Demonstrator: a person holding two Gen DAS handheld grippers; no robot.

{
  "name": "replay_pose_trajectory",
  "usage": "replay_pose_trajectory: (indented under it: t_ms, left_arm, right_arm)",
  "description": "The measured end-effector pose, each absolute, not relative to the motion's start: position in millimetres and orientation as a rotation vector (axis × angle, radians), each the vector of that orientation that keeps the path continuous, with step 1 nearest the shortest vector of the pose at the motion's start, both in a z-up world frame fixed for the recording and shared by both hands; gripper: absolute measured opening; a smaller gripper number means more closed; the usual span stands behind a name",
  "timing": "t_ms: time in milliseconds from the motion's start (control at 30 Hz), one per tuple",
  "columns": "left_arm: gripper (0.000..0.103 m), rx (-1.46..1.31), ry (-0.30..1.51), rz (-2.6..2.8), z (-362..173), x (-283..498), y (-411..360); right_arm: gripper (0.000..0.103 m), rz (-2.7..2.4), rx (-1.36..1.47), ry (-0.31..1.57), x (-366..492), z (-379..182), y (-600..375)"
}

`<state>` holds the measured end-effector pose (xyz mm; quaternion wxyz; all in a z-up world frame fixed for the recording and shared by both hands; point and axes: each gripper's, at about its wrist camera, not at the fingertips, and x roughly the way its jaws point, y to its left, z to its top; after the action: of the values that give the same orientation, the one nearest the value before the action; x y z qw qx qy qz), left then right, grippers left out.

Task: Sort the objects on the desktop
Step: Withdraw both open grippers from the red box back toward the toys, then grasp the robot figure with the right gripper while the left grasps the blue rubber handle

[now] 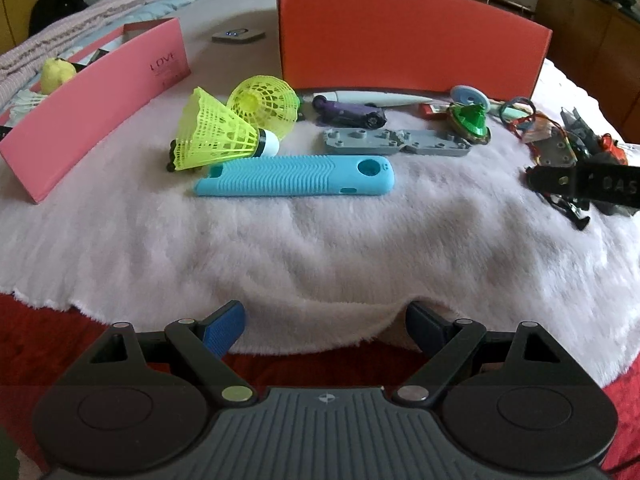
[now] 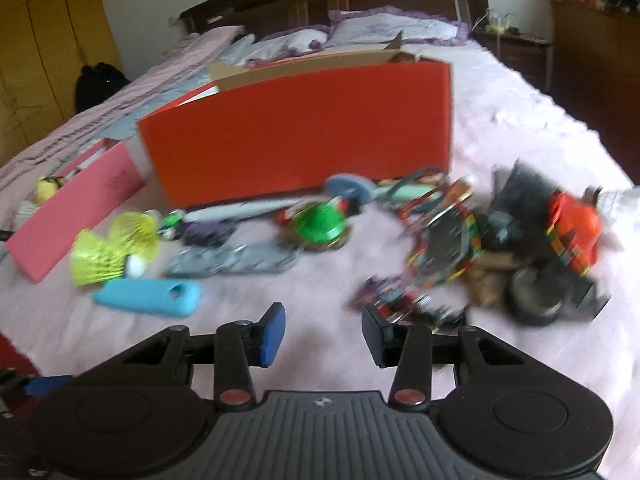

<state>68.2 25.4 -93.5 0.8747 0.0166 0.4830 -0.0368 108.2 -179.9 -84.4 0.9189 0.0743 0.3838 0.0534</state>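
On the white fluffy cloth (image 1: 320, 248) lie two yellow-green shuttlecocks (image 1: 224, 128), a light blue ribbed silicone case (image 1: 296, 178), a grey plastic plate (image 1: 396, 142), a purple toy car (image 1: 350, 114) and a green spinning top (image 1: 470, 122). My left gripper (image 1: 324, 328) hangs over the cloth's near edge, jaws wide open and empty, well short of the blue case. The right wrist view is blurred. There my right gripper (image 2: 324, 334) stands partly open with nothing between its fingers, just left of a pile of wires and parts (image 2: 460, 240); the blue case (image 2: 148, 298) lies to its left.
A pink box (image 1: 100, 100) stands at the left with a yellow plush toy (image 1: 58, 74) inside. An orange box (image 1: 408, 36) stands at the back. A tangle of wires, a black strap and parts (image 1: 576, 164) fills the right side. Red cloth (image 1: 48, 336) shows below the white cloth's edge.
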Motion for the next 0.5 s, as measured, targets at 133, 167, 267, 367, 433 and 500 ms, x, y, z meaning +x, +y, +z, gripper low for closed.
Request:
replay_pose_trajectory:
  t_ms: [133,167,267,367,433,500]
  left_arm:
    - [0.088,0.023,1.002,-0.075,-96.9,74.5,18.8]
    - [0.089,0.023,1.003,-0.075,-97.7,75.2,17.0]
    - [0.09,0.041,1.002,-0.079,-99.1,74.1,12.1]
    - [0.09,0.05,1.001,-0.083,-98.8,72.9,10.5]
    - [0.09,0.047,1.002,-0.085,-98.1,73.0,10.6]
    - [0.09,0.043,1.004,-0.087,-97.6,73.3,10.8]
  right_arm:
    - [0.045,0.069,0.095,0.81,115.7,-93.5,-199.6]
    - [0.045,0.059,0.093,0.822,117.9,-97.5,-204.9]
    - [0.047,0.055,0.105,0.858,124.4,-109.5,-214.4]
    - [0.048,0.052,0.091,0.86,127.6,-117.5,-214.0]
    - [0.048,0.047,0.077,0.852,128.9,-119.3,-211.8]
    - [0.046,0.045,0.074,0.846,129.7,-119.5,-210.5]
